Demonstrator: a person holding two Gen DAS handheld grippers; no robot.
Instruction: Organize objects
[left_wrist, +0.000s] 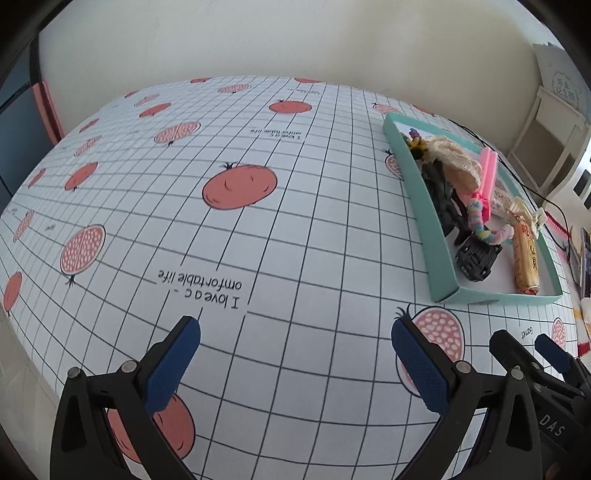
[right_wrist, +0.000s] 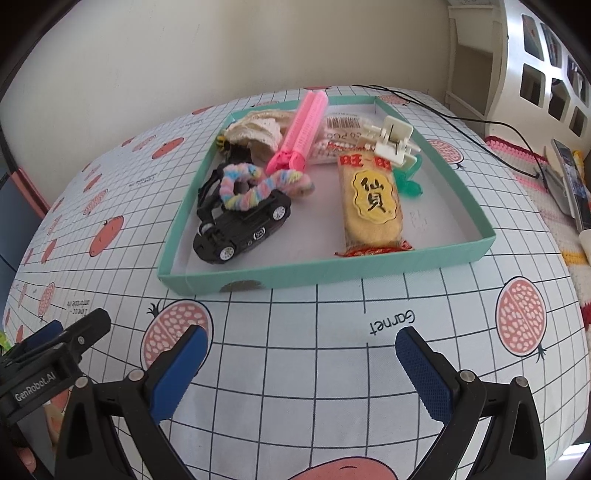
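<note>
A teal tray (right_wrist: 325, 275) sits on the gridded tablecloth; it also shows in the left wrist view (left_wrist: 439, 236). It holds a black toy car (right_wrist: 243, 229), a pastel fuzzy hair tie (right_wrist: 255, 186), a pink clip (right_wrist: 303, 129), a yellow rice-cracker pack (right_wrist: 373, 203), a white claw clip (right_wrist: 391, 138), a green item (right_wrist: 408, 181) and cream lace cloth (right_wrist: 258, 127). My right gripper (right_wrist: 299, 347) is open and empty, hovering in front of the tray. My left gripper (left_wrist: 295, 339) is open and empty over bare cloth, left of the tray.
The tablecloth (left_wrist: 258, 229) with pomegranate prints covers the table. A black cable (right_wrist: 461, 118) runs behind the tray. A crocheted mat (right_wrist: 535, 177) with a phone-like device (right_wrist: 569, 181) lies at the right. A white shelf (right_wrist: 535, 66) stands at the back right.
</note>
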